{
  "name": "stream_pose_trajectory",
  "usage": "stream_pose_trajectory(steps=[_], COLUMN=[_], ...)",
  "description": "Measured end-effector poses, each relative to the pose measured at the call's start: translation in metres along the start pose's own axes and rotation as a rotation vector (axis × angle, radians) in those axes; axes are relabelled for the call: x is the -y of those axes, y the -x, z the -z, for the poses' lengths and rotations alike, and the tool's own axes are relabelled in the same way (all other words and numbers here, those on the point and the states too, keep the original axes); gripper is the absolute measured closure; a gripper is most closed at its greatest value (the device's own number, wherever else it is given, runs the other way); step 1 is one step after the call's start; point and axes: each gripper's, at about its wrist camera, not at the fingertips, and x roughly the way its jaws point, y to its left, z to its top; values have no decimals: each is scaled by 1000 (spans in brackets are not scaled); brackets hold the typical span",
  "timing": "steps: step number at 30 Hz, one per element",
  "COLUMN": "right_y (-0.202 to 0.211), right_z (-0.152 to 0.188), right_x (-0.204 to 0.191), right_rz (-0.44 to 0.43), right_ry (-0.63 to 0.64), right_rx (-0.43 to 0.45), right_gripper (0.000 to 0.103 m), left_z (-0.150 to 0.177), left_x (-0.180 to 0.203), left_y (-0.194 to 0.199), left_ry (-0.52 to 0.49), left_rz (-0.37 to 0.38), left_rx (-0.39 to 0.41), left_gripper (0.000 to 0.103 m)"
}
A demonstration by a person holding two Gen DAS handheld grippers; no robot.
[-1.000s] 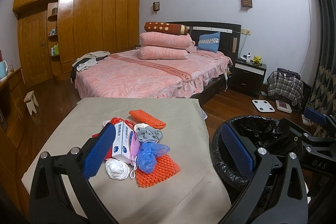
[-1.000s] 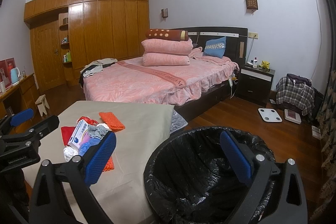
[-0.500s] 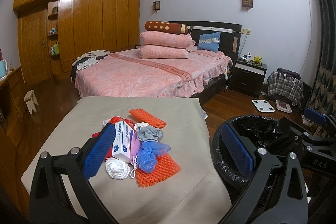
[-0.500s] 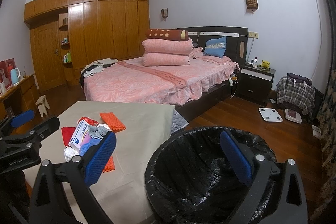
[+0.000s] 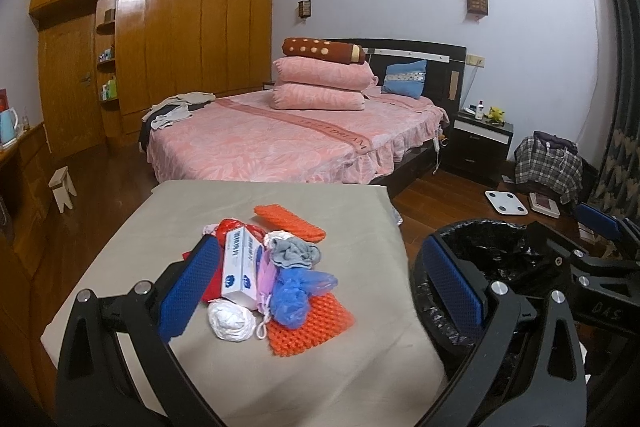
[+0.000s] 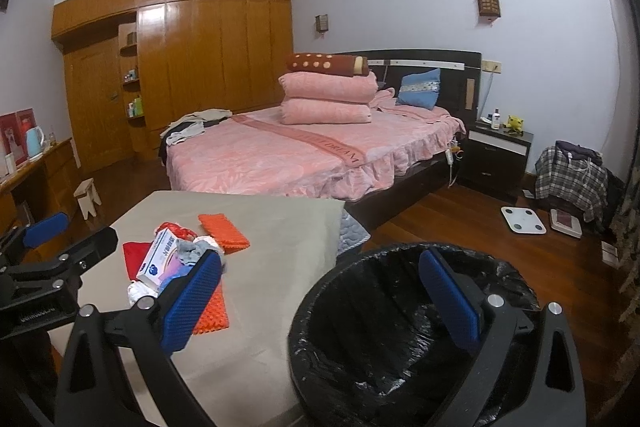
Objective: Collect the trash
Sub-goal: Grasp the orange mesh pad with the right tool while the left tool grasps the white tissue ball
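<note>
**Both tools spread wide, trash heap waiting on the worktop**

Here is the beige cloth-covered worktop [image 5: 328, 379], its right edge running just beside the round bin lined with a black plastic bag [image 6: 400, 355]. The bin mouth gapes open, and there is bare cloth all around the trash heap, especially toward the near edge and the right edge.

The left tool [image 5: 316, 291] hangs over the near part of the worktop, its blue pads spread far apart and gripping nothing. Its left pad sits right in front of the heap; its right pad lines up over the bin's rim.

The heap itself: a white rectangular carton with blue print [image 5: 239, 273] lies in the middle, a crumpled white wad [image 5: 231, 321] just in front of it, a scrunched blue plastic bag [image 5: 298, 291] on an orange ribbed foam mat [image 5: 316, 323], a grey rag [image 5: 294, 253] behind, and a second orange foam piece [image 5: 290, 223] at the far side.

The right tool [image 6: 320, 291] is also wide open and empty, poised above the bin, with the heap well off to its left.
</note>
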Motion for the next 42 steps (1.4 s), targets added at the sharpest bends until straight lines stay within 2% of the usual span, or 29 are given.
stream_pose_trajectory(steps=[9, 14, 22, 33, 38, 40, 42], right_y=[-41, -69, -111, -155, -170, -171, -169], right_z=[8, 22, 51, 83, 93, 95, 96], right_x=[-38, -64, -99, -113, -115, -115, -115], right_rz=[-103, -172, -200, -207, -235, -257, -281], right_ry=[32, 30, 84, 122, 129, 126, 135], right_rx=[-58, -128, -214, -345, -413, -427, -426], right_gripper=[6, 10, 19, 32, 46, 55, 64], left_z=[13, 25, 50, 73, 78, 79, 81], left_x=[-53, -81, -112, -117, -116, -115, -113], left_y=[-17, -28, -50, -79, -91, -96, -102], left_ry=[26, 34, 75, 83, 85, 87, 94], left_rz=[-100, -156, -172, -146, -132, -121, -112], left_rx=[-42, -73, -148, -221, -243, -258, -273], left_gripper=[5, 5, 5, 5, 13, 19, 21])
